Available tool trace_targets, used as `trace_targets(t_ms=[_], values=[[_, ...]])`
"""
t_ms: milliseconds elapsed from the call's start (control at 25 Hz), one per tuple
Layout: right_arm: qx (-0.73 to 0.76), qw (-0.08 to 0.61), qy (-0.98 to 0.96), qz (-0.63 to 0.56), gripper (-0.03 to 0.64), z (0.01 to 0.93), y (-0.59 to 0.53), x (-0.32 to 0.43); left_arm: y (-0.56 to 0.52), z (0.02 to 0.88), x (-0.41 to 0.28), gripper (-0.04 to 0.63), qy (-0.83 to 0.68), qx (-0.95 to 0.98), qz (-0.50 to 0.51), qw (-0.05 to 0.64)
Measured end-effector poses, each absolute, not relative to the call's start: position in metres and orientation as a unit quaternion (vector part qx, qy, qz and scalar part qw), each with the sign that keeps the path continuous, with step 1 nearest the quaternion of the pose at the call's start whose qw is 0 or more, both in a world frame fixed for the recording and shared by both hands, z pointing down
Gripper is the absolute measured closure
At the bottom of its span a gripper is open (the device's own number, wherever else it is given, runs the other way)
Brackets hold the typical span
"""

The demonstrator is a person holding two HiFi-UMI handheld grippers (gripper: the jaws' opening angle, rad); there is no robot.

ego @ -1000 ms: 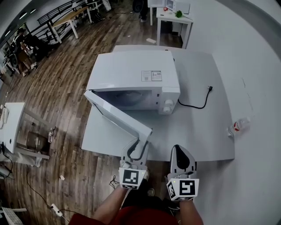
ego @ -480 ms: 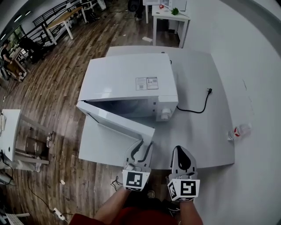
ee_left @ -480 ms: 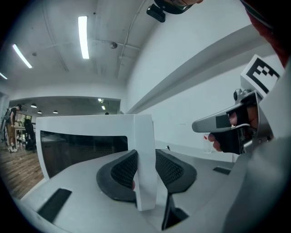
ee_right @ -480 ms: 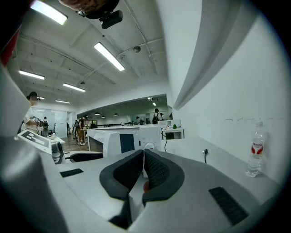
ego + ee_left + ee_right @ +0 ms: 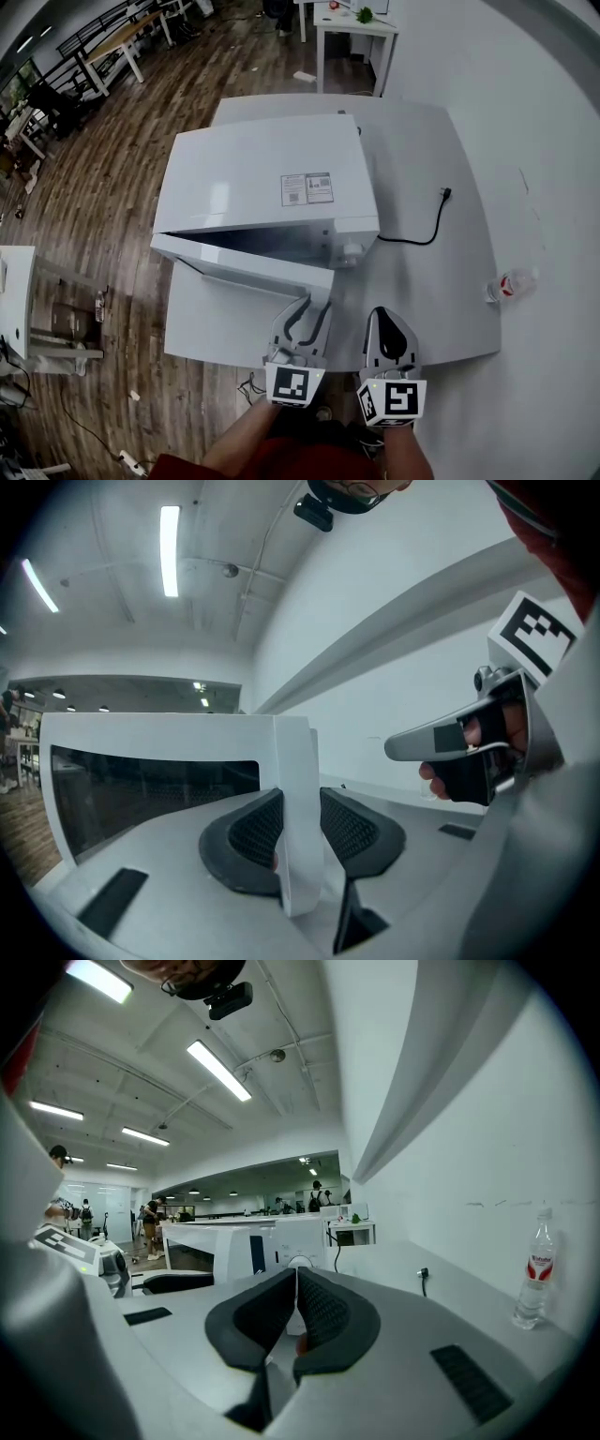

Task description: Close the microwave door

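Observation:
A white microwave [image 5: 272, 183] stands on the white table [image 5: 441, 291], and its door [image 5: 244, 265] hangs a little ajar, hinged at the left. My left gripper [image 5: 317, 307] is at the door's free right edge. In the left gripper view that edge [image 5: 295, 808] sits between the dark pads, which close on both its sides. Just to the right, my right gripper [image 5: 382, 319] hovers by the table's near edge. Its pads [image 5: 314, 1312] are pressed together with nothing between them, and it faces the microwave's control knob [image 5: 298, 1262].
A black power cord [image 5: 422, 225] trails from the microwave across the table to the right. A clear water bottle [image 5: 506, 283] lies near the right table edge by the white wall. Wooden floor and other desks lie to the left and beyond.
The door has swung from wide open to only slightly ajar. My left gripper went forward with its edge, and the right gripper also moved a little forward.

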State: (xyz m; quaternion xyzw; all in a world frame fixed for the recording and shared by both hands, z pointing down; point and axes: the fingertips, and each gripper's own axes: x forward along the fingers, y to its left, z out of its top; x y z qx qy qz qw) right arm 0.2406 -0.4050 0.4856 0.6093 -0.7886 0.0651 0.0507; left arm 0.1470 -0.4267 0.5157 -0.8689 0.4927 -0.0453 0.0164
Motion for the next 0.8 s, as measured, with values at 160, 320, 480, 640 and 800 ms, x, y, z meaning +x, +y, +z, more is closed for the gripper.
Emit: trace_targets(t_ms=[160,320,480,640,800], values=[[0.613,0.055,-0.785,0.068,0.588,0.488,-0.419,0.240,-0.440,0.516,0.151,0.456,0.484,-0.874,-0.046,0.018],[0.614,0.054,-0.784,0.068,0.588,0.489,-0.432,0.240,-0.455,0.516,0.154,0.456,0.479,-0.877,-0.043,0.020],[0.619,0.057,-0.780,0.074,0.588,0.490,-0.443,0.240,-0.469,0.516,0.157,0.457,0.477,-0.878,-0.041,0.017],[0.621,0.059,-0.778,0.074,0.588,0.490,-0.451,0.240,-0.481,0.516,0.158,0.462,0.473,-0.880,-0.045,0.021],[0.624,0.062,-0.775,0.074,0.588,0.492,-0.458,0.241,-0.492,0.516,0.159,0.468,0.472,-0.880,-0.043,0.016]])
